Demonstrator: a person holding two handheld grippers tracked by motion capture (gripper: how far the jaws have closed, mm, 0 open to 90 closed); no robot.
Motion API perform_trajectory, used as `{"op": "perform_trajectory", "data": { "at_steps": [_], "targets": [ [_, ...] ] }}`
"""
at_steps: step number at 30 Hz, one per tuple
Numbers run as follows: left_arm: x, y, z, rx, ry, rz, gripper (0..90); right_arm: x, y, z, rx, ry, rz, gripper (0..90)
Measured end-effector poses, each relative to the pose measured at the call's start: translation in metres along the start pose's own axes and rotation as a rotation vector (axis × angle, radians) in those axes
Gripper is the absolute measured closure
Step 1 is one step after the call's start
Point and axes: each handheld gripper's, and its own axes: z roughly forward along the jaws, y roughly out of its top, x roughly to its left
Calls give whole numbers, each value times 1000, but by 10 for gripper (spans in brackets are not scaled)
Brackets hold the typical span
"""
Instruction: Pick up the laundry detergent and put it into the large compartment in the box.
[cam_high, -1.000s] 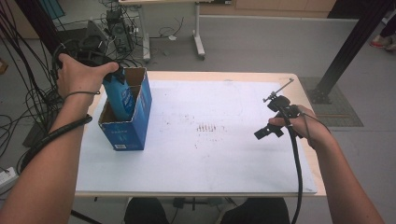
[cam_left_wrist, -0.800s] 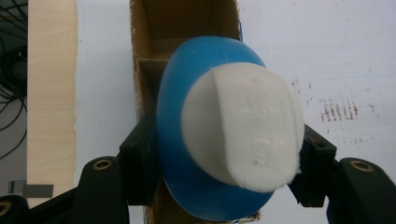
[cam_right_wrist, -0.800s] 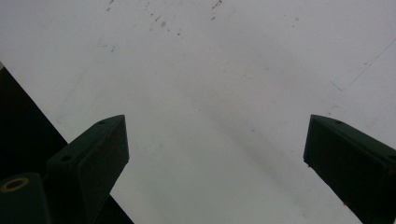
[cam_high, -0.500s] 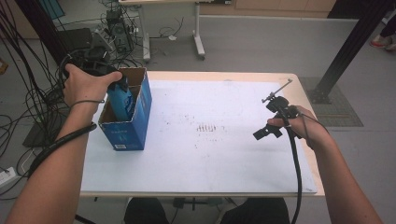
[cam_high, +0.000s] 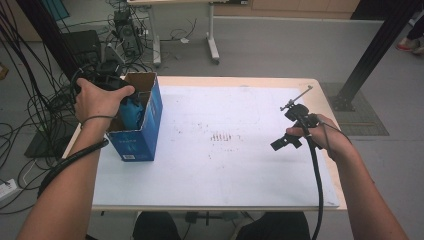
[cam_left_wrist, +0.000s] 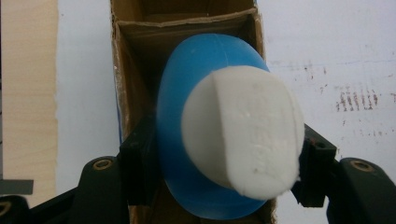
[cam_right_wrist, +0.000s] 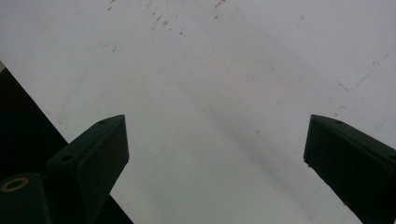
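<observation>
1. Inside the open top of the blue cardboard box (cam_high: 142, 127) at the table's left side sits a blue plastic bottle (cam_left_wrist: 177, 121) with a white cap (cam_left_wrist: 243, 130), its lower part already down between the brown inner walls.
2. The left tool (cam_high: 107, 87) is clamped on the bottle: in the left gripper view a black jaw presses each side of it just below the cap.
3. The bottle looks rigid and smooth, so the judgement is that it could slip under a loose hold; its weight cannot be told, since its fill does not show.
4. The shoulder under the cap seems the best place to hold it: the body narrows there, and the cap's rim gives a stop against sliding down.
5. The box is narrow and the bottle nearly fills its width, so it probably needs to go in straight, or the cardboard edge may catch or the light box tip.
6. The right tool (cam_high: 287, 141) hovers over the white sheet (cam_high: 240, 165) on the table (cam_high: 240, 81), well apart from the box; its jaws stand wide with nothing between them.
7. Faint brown marks (cam_high: 222, 136) dot the sheet's middle.
</observation>
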Motion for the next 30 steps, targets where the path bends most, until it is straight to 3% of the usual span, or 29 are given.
{"op": "perform_trajectory", "data": {
  "at_steps": [12, 30],
  "targets": [
    [-1, -6, 16, 10, 33, -4, 382, -1, -2, -1, -4, 3, 3, 64],
    [6, -17, 36, 2, 31, -30, 382, 0, -1, 2, 3, 4, 1, 64]
  ]
}}
